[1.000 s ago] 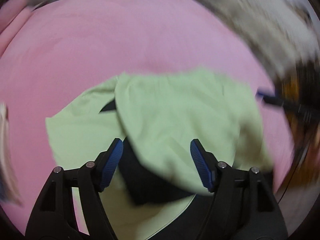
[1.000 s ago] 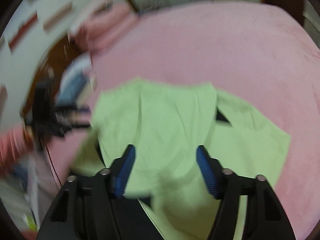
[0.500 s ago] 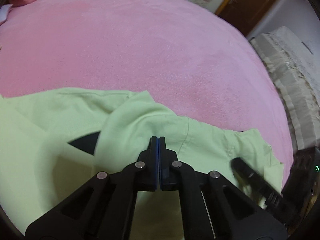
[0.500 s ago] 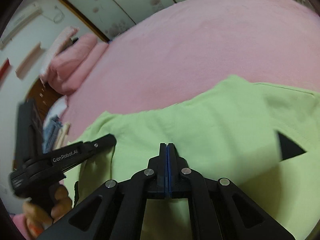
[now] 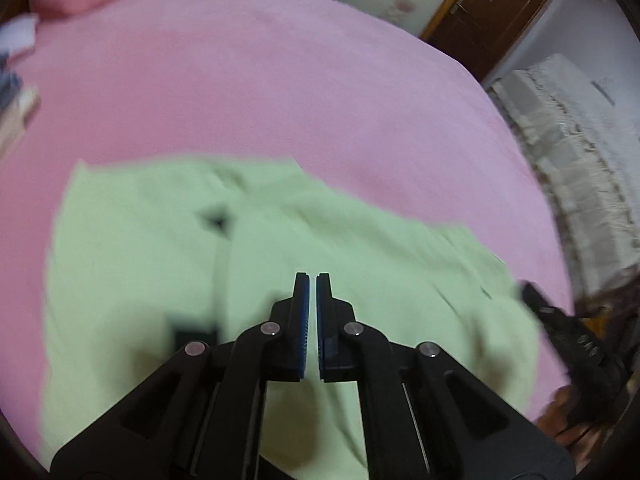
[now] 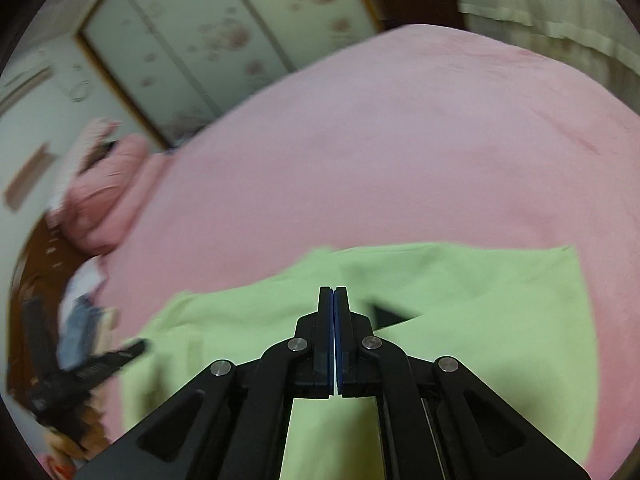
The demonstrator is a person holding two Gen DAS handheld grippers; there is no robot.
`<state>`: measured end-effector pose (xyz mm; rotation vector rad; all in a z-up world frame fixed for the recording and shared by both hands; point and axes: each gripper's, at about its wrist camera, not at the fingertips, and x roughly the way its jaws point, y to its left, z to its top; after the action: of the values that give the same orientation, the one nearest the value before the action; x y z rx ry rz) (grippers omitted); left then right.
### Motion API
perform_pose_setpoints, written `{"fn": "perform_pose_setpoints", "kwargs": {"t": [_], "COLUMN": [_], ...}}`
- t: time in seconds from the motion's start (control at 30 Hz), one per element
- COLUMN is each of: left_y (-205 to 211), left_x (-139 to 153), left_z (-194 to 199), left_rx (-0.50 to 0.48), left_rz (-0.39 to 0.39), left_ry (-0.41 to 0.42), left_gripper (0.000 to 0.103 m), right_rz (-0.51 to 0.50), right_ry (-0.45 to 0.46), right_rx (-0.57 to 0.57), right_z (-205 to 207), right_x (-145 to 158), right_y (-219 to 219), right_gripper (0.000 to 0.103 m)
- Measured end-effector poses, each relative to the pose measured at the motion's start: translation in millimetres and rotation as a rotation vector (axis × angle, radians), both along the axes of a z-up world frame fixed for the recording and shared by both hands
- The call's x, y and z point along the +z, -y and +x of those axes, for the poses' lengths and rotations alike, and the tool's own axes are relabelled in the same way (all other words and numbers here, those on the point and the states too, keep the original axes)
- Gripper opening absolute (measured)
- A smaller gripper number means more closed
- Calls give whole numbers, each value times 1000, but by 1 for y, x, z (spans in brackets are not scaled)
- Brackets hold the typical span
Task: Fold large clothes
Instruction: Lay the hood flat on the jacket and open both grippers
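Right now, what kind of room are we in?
Most likely a bedroom: a bed under a pink cover, pink pillows at its head, and floral sliding wardrobe doors behind.

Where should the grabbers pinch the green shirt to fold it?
Probably at the green shirt's far edge, one corner each, coming from above. It lies flat on the pink bed, so only edges lift easily. Both left gripper and right gripper are shut and empty.

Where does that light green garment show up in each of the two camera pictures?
Left wrist view: the green garment fills the lower middle, behind the left claw.
Right wrist view: it spans the lower half, right of centre.
Shared landmark: the pink bedspread beneath it.
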<state>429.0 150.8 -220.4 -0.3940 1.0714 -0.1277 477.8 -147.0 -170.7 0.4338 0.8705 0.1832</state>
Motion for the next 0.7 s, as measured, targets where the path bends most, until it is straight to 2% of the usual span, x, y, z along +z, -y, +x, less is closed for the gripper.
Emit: {"fn": "perform_pose_setpoints", "kwargs": {"t": [0.07,0.1,0.17,0.23,0.37,0.43,0.53,0.67,0.7], "left_y": [14,19,19,13,-15,-20,-25,-19,-15], "left_x": [-11,-18,-33,-46,-55,-55,-50,-29,-24], "left_z": [-23,-33,-45,-59,-61,-62,-59,-63,-64], "left_rx": [5,14,48,60,75,100,141,108,82], "left_rz": [-5,6,13,-17,3,1,46,117,140], "left_ry": [-39,-59,-103,-109,-104,-121,-137,-194,-214], "left_gripper": [1,1,1,1,0,0,0,1,1], "right_rz": [96,102,52,-5,-39,-91,-240,-180,-172], "right_ry": [-64,-86,-127,-147,-175,-194,-239,-256,-260], "right_rx": [58,78,110,137,86,26,-83,-117,-109], "right_z": [-13,-20,-32,-43,-70,-77,-91,-108,-109], "right_x": [-18,-25,-46,-68,-97,-98,-92,-71,-63], "right_y": [-32,-44,-67,-76,-53,-39,-27,-13,-21], "right_gripper": [0,0,0,0,0,0,0,0,0]}}
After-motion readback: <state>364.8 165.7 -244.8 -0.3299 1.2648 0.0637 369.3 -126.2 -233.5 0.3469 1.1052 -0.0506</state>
